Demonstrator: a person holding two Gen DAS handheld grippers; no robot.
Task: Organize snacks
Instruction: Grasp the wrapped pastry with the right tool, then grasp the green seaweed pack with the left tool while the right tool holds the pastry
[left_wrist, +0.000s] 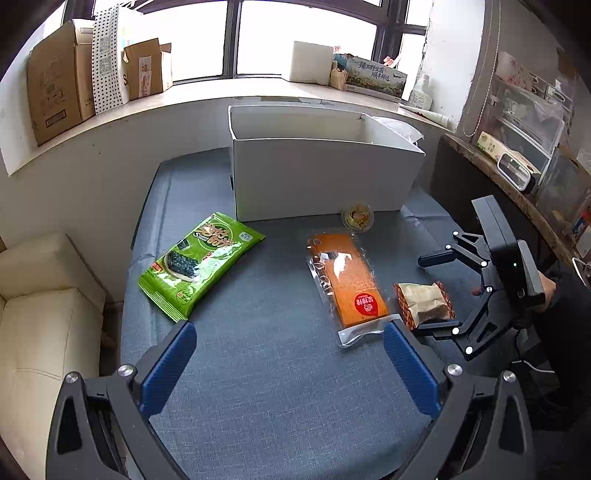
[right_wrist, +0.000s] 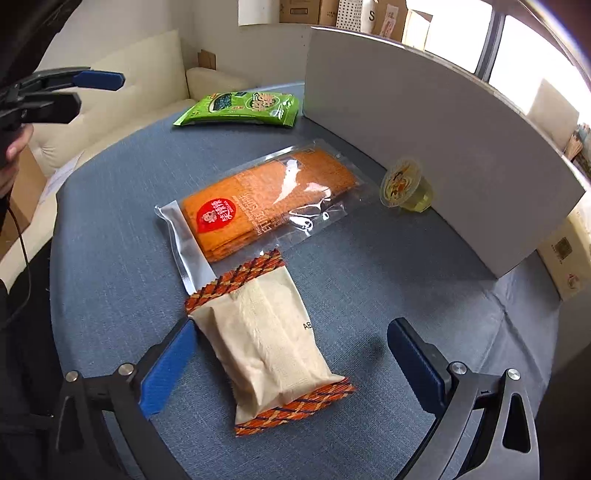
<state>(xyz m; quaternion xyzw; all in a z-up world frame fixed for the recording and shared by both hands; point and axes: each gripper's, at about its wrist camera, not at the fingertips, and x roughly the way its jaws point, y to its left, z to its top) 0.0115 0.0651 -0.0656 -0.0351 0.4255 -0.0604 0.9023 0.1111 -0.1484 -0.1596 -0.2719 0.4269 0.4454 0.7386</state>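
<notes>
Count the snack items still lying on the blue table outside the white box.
4: green seaweed pack at the left, orange cracker pack in the middle, beige pastry packet between the right gripper fingers, jelly cup against the white box. The box interior is hidden.

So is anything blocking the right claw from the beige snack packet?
Nothing visible. The right claw is open, its fingers straddling the beige snack packet, whose near end already lies between them. The orange cracker pack lies beyond it.
</notes>
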